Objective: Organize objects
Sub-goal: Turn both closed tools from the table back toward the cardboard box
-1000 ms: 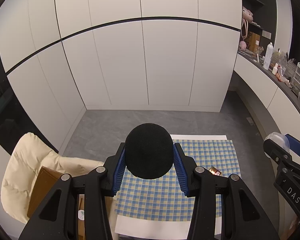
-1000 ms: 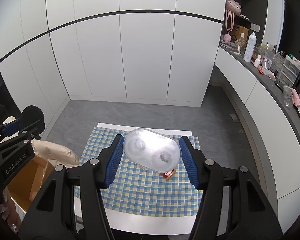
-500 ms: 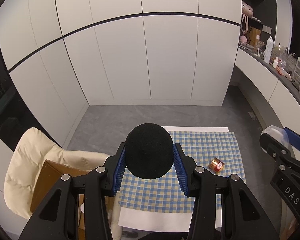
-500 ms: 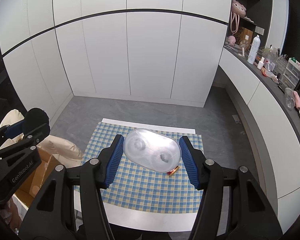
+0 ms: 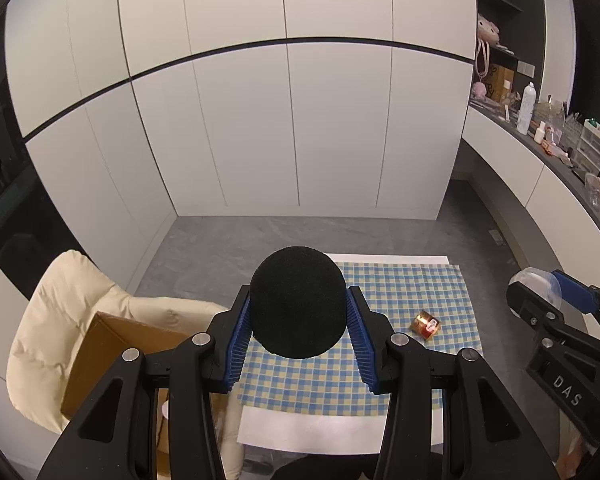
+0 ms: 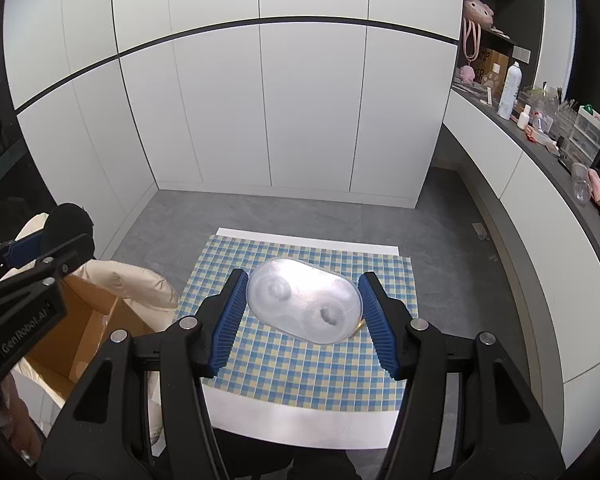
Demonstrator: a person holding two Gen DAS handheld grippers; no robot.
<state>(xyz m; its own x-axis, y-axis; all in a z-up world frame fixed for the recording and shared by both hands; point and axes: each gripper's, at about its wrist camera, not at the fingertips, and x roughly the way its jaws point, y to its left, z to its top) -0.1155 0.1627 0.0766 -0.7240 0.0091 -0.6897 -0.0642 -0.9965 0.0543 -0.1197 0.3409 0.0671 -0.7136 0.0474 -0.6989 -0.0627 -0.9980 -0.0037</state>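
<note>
"DAS" was printed on the right gripper (image 5: 540, 292) and "GenRobot.AI" on the left gripper (image 6: 56, 232). Only the left wrist view showed the small orange packet (image 5: 425, 323) clearly, on the checked cloth (image 5: 400, 292). The left gripper's jaws clamped a black foam ball (image 5: 298, 302); the right's pinched a clear oval container (image 6: 305, 299) above the cloth.

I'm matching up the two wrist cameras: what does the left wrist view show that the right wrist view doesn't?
Only the left wrist view shows the small orange packet in full on the checked cloth. Only the right wrist view shows the inside of the open cardboard box. Both show the left hand-held gripper clamping a black foam ball and the right hand-held gripper clamping a clear plastic container.
</note>
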